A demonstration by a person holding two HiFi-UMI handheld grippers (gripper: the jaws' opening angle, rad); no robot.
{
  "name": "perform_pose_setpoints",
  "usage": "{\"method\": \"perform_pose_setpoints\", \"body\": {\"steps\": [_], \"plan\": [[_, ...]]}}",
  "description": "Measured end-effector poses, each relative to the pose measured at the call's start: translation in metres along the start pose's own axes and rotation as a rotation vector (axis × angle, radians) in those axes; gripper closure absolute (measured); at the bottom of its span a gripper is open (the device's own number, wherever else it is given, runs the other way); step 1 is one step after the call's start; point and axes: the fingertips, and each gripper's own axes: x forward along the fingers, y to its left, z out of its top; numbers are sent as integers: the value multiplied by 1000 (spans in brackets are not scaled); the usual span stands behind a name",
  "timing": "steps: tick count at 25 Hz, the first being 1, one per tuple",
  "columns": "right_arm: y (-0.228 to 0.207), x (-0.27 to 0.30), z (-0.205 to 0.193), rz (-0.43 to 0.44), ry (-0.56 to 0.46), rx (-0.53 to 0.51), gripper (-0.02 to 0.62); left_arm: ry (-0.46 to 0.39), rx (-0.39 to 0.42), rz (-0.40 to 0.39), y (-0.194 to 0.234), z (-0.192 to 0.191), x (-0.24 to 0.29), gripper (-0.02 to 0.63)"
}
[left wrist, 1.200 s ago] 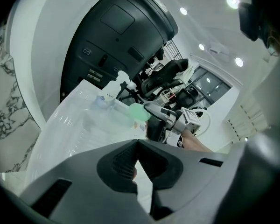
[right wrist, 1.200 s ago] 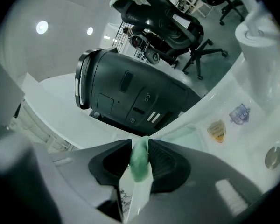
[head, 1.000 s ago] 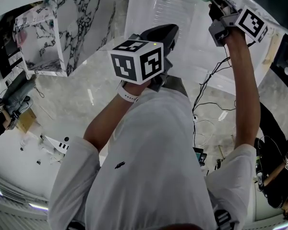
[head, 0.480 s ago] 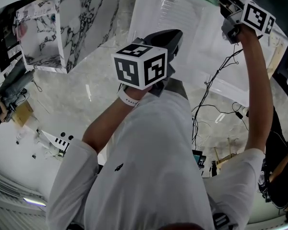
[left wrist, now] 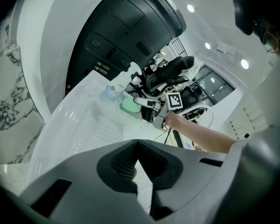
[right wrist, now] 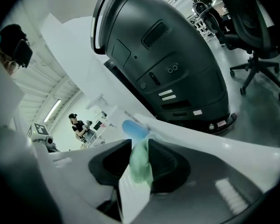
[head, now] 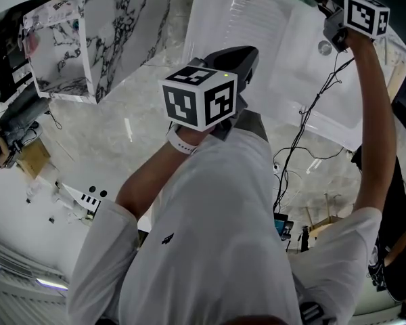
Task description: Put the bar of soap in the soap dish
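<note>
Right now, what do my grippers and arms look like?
The left gripper and right gripper are dark grey moulded plastic, each carrying a white cube with black square markers. A black cable hangs from the right one. You wear a white short-sleeved shirt and a white wristband on the left wrist.

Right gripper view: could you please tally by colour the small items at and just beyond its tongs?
Green: 1, the bar of soap
Blue: 1, the blue dish
Total: 2

Steep head view; gripper views sharing soap (right wrist: 141, 164)
</note>
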Motion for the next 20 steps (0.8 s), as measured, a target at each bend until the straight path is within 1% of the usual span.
{"method": "perform_pose_setpoints", "body": {"steps": [6,12,16,20], "plan": [[-2,2,-3,-21,11,-62,468,2,0,2,3,-4,-5,597],[-25,-6,-8,-125,41,-115,463,-4,3,-1,4,-8,-6,597],[-29,-7,-11,-202,71,-203,482,-5,0,1,5,-11,-8,597],[-35,-11,-14,-234,64,-213,482,-3,3,-3,-1,-15,-10,597]]}}
